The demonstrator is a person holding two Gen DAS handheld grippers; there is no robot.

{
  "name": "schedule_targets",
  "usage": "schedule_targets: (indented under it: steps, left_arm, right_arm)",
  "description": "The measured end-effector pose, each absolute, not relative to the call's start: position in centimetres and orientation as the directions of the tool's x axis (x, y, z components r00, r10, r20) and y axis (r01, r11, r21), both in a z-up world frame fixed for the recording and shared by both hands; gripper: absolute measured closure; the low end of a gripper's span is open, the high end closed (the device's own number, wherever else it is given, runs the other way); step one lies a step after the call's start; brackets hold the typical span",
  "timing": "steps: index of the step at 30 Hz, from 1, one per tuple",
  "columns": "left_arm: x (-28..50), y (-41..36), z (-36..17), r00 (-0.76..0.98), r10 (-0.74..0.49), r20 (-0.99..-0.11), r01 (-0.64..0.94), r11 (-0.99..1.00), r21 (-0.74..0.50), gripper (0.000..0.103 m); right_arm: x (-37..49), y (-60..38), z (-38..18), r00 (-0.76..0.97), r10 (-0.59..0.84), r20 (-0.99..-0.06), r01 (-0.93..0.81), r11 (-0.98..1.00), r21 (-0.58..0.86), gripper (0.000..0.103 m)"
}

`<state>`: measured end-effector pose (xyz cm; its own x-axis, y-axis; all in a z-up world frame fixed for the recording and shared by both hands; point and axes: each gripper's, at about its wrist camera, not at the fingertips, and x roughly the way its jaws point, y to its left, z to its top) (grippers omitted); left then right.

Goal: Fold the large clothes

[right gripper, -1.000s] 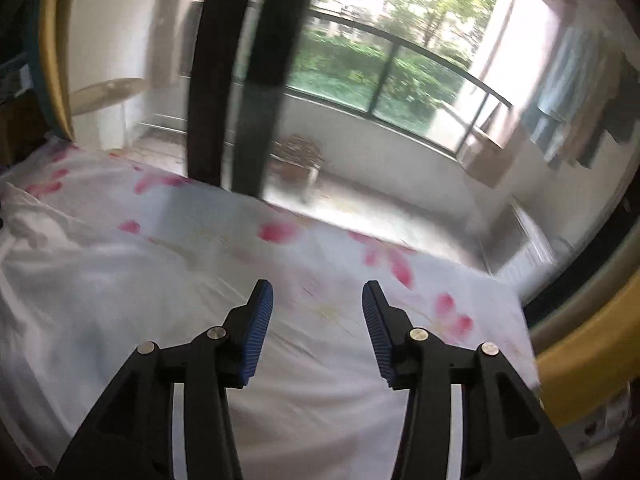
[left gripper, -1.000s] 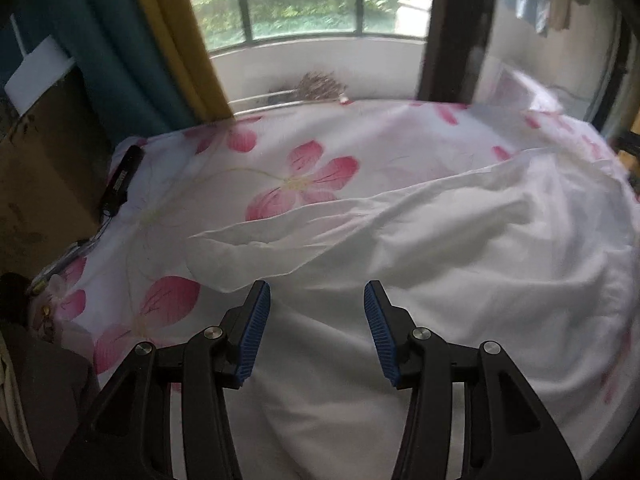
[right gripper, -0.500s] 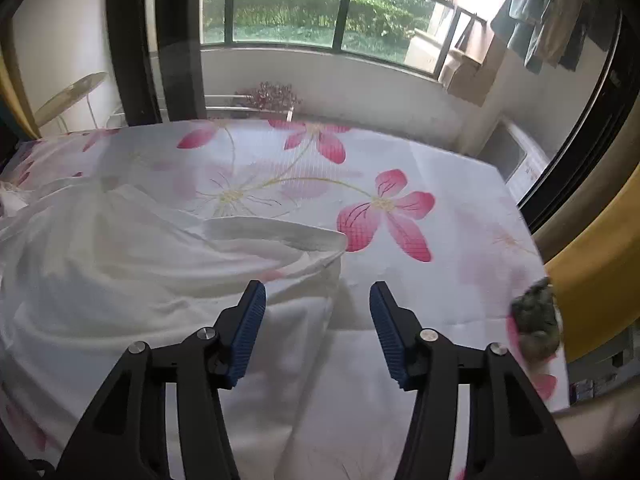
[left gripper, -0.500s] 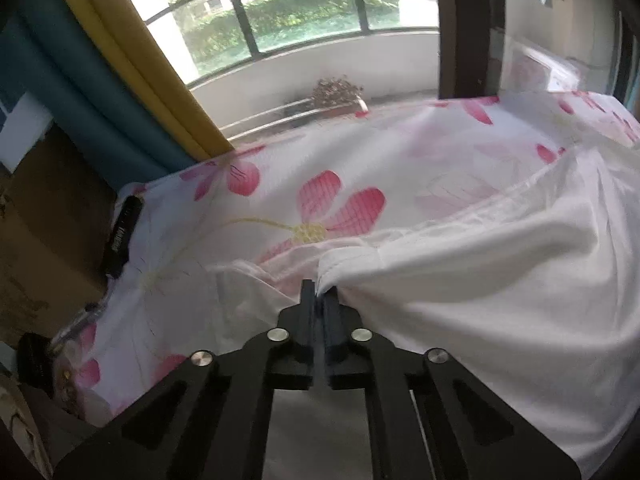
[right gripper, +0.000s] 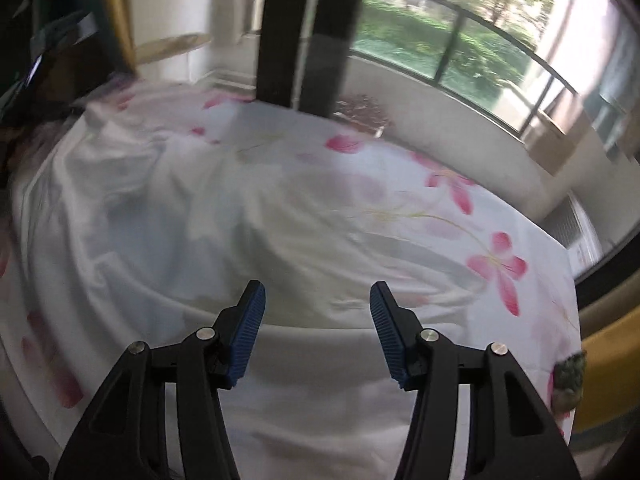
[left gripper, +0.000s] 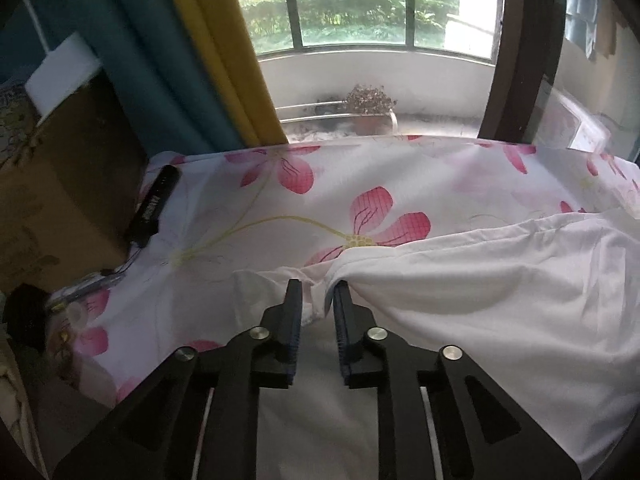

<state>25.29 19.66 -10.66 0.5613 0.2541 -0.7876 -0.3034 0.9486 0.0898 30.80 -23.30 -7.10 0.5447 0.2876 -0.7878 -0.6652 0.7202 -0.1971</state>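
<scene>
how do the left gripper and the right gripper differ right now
The left gripper has its fingers only narrowly parted, with a bunched edge of the white garment at their tips; the right gripper is spread wide with nothing between its fingers. The left wrist view is sharp, the right wrist view blurred. Both have black arms and blue pads, above the floral sheet.
</scene>
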Motion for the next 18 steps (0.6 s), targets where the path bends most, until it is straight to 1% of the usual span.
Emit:
schedule_targets:
  steps: [2, 3, 4, 5, 6, 7, 8, 9, 12, 15, 17, 18]
  left_arm:
    - [24.4, 19.6, -10.3, 0.564, 0.26, -0.784, -0.307, 0.947, 0.093, 0.08]
    - [23.8, 19.6, -10.1, 0.564, 0.263, -0.782, -0.31, 0.946, 0.095, 0.076]
    - [23.4, 19.6, -10.0, 0.565, 0.268, -0.78, -0.313, 0.945, 0.098, 0.072]
    - [22.9, 19.7, -9.7, 0.565, 0.273, -0.779, -0.318, 0.943, 0.1, 0.07]
    - [22.4, 19.7, -9.6, 0.565, 0.279, -0.776, -0.326, 0.94, 0.101, 0.068]
    - [22.1, 19.8, -9.5, 0.565, 0.282, -0.775, -0.332, 0.938, 0.099, 0.068]
    - [21.8, 20.0, -9.5, 0.565, 0.283, -0.775, -0.338, 0.936, 0.096, 0.067]
    - [21.5, 20.1, -9.5, 0.561, 0.286, -0.776, -0.344, 0.934, 0.095, 0.067]
    - [20.9, 20.2, -10.0, 0.547, 0.276, -0.79, -0.354, 0.932, 0.081, 0.067]
    - [20.3, 20.0, -10.6, 0.531, 0.259, -0.807, -0.352, 0.933, 0.068, 0.067]
    - [20.1, 20.0, -11.1, 0.518, 0.262, -0.814, -0.356, 0.932, 0.073, 0.065]
    - [19.9, 20.1, -11.4, 0.511, 0.268, -0.817, -0.363, 0.928, 0.077, 0.062]
  right_arm:
    - [30.9, -22.6, -7.8, 0.572, 0.24, -0.785, -0.657, 0.707, -0.262, 0.049]
    - [31.1, -22.4, -8.0, 0.589, 0.226, -0.776, -0.65, 0.703, -0.288, 0.049]
    - [31.3, -22.2, -8.0, 0.598, 0.234, -0.767, -0.65, 0.702, -0.292, 0.053]
    - [31.6, -22.2, -7.8, 0.593, 0.26, -0.762, -0.66, 0.699, -0.275, 0.06]
    - [32.0, -22.1, -7.6, 0.589, 0.272, -0.761, -0.664, 0.7, -0.263, 0.082]
    - [32.7, -22.1, -7.5, 0.587, 0.275, -0.761, -0.661, 0.706, -0.254, 0.097]
    - [33.4, -22.2, -7.3, 0.594, 0.273, -0.757, -0.65, 0.718, -0.25, 0.099]
    - [34.1, -22.3, -7.1, 0.601, 0.273, -0.751, -0.638, 0.73, -0.245, 0.1]
    - [36.4, -22.7, -6.9, 0.612, 0.262, -0.747, -0.601, 0.768, -0.223, 0.1]
    - [38.5, -23.0, -7.3, 0.629, 0.218, -0.747, -0.553, 0.8, -0.232, 0.1]
    - [39.8, -23.3, -7.8, 0.61, 0.202, -0.766, -0.531, 0.822, -0.207, 0.099]
    - [40.4, -23.4, -8.3, 0.587, 0.191, -0.786, -0.527, 0.828, -0.193, 0.097]
